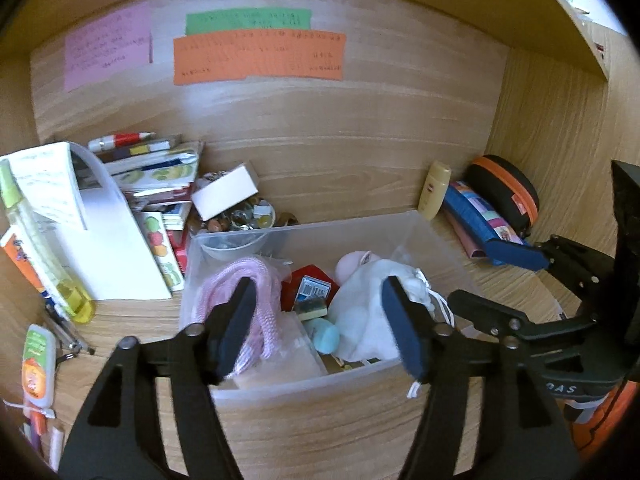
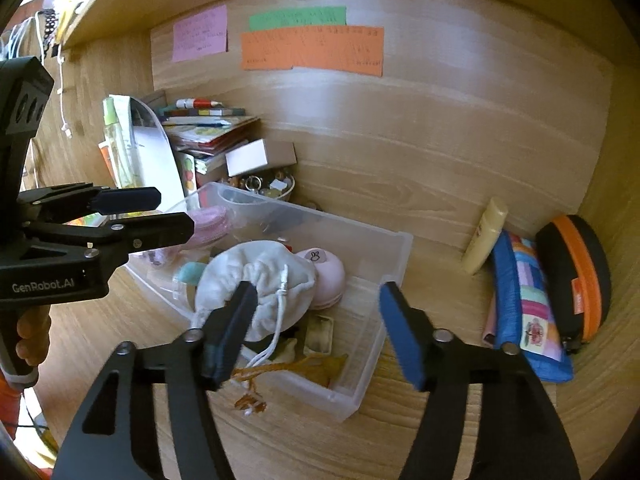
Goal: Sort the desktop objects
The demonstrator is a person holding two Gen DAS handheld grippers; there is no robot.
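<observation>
One clear plastic bin (image 1: 416, 228) sits below both half-open, empty grippers, left gripper (image 1: 320, 320) and right gripper (image 2: 316, 328), holding one white drawstring pouch (image 2: 256, 280). Only the right view shows a hand (image 2: 32, 336); only the left, one pink cord (image 1: 256, 280).

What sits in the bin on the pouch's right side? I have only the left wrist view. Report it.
Observer: In the right wrist view, a small pale card lies flat in the clear bin, just right of the white pouch.
Operator: Now check the bin's near corner.
Observer: A yellow-brown tassel lies in that corner, in front of the card.
</observation>
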